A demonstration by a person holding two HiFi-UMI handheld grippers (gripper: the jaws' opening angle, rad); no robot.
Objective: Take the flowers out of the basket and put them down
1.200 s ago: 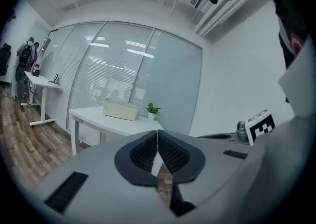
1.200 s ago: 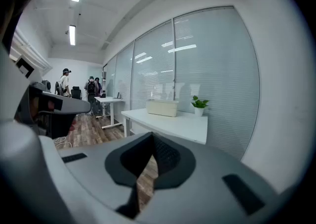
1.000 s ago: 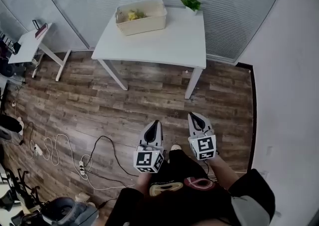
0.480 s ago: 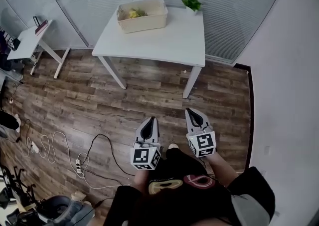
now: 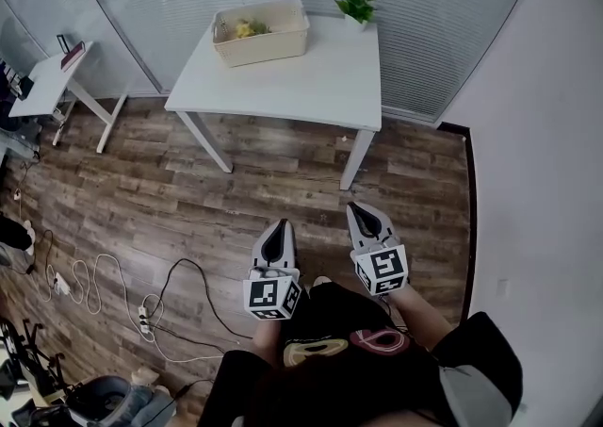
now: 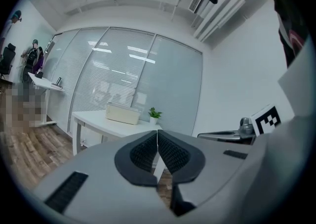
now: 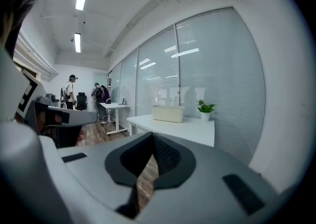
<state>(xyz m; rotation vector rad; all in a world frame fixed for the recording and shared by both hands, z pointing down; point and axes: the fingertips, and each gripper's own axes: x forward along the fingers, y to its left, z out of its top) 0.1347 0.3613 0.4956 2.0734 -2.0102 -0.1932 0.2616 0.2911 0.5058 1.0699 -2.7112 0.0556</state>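
With jaws closed on nothing, the left gripper and right gripper are held well short of the flowers, seen far ahead in the basket and judged light, soft and crushable, best taken by the stems.

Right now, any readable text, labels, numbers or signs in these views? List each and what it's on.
No readable text in any view.
Left cube, right cube: black-and-white square markers, no letters or digits.
Shirt print: red and yellow loops, too blurred to read.
Side desk: anything on it is too small to read.
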